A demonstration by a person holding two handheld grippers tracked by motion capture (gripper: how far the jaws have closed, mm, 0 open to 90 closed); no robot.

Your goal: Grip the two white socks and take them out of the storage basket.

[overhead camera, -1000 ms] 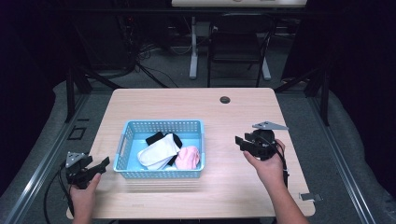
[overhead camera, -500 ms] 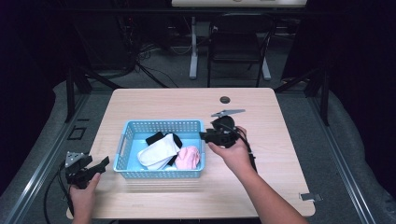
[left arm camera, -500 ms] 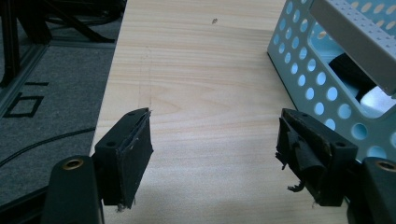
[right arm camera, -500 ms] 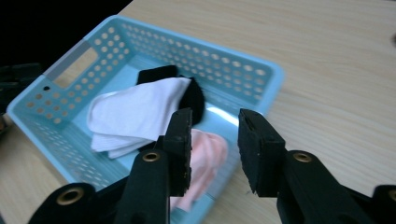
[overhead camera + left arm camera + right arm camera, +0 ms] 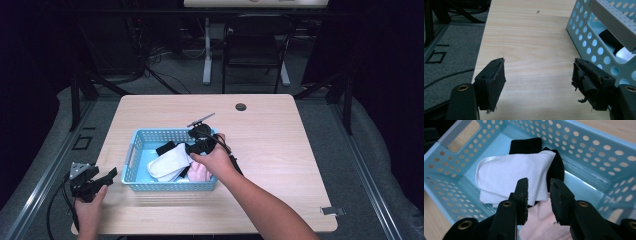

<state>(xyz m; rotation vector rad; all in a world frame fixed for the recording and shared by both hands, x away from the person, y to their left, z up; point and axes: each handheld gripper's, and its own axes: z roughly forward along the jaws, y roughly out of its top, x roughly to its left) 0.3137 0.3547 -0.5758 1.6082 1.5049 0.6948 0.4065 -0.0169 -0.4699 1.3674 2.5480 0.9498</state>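
A light blue perforated basket (image 5: 131, 150) sits on the wooden table (image 5: 280, 145), left of centre. It holds a folded white sock (image 5: 506, 175), a black sock (image 5: 525, 145) under it and a pink sock (image 5: 541, 225) nearest the camera. My right gripper (image 5: 192, 148) hangs inside the basket over the socks. Its jaws have just been closing and are partly open (image 5: 538, 182), with the white sock's edge below the gap and nothing pressed. My left gripper (image 5: 107, 176) rests near the table's left front corner, wide open (image 5: 539, 70) over bare wood beside the basket wall (image 5: 594, 42).
A small black grommet (image 5: 241, 107) sits near the table's far edge. The table's left edge (image 5: 482, 50) drops to grey floor with cables. A chair and desk legs (image 5: 250, 55) stand behind the table. The right half of the tabletop is bare wood.
My right hand has swept left from the table's right side to over the basket, and its jaws have narrowed. The left gripper has stayed where it was.
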